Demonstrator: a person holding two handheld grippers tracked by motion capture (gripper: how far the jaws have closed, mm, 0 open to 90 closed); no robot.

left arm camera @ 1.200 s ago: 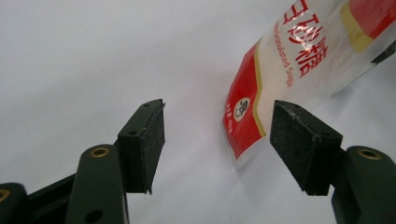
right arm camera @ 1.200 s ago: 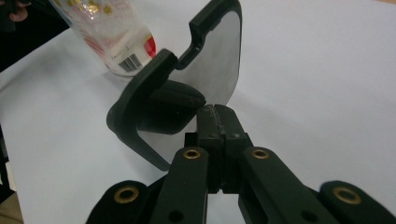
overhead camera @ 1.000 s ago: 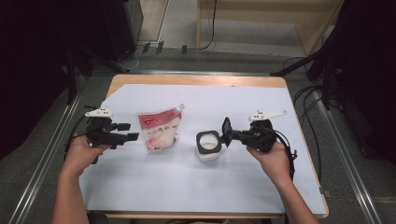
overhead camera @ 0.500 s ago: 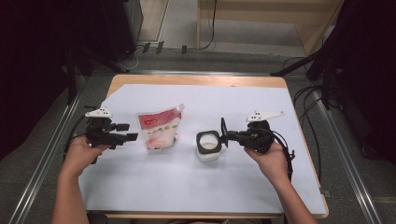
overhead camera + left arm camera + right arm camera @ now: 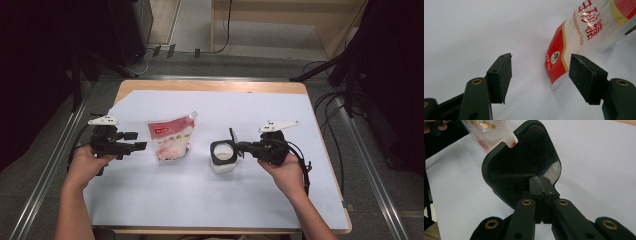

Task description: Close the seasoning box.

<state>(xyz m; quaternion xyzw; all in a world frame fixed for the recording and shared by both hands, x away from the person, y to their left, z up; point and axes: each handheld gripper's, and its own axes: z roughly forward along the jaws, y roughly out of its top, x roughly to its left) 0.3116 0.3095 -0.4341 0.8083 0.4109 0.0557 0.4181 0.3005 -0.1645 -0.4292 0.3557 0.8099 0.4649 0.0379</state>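
Little has shifted: the right gripper (image 5: 239, 148) stays level, fingers closed against the jar's (image 5: 223, 156) hinged lid (image 5: 524, 167). Left gripper (image 5: 136, 146) rests level, fingers apart, beside the sugar pouch (image 5: 170, 137).

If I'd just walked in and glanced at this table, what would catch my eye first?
Probably the red-and-white sugar pouch lying left of centre on the white table cover, the one splash of colour. Just to its right stands a small white jar with a black flip lid raised. The right gripper is shut at that lid, while the left gripper waits open beside the pouch.
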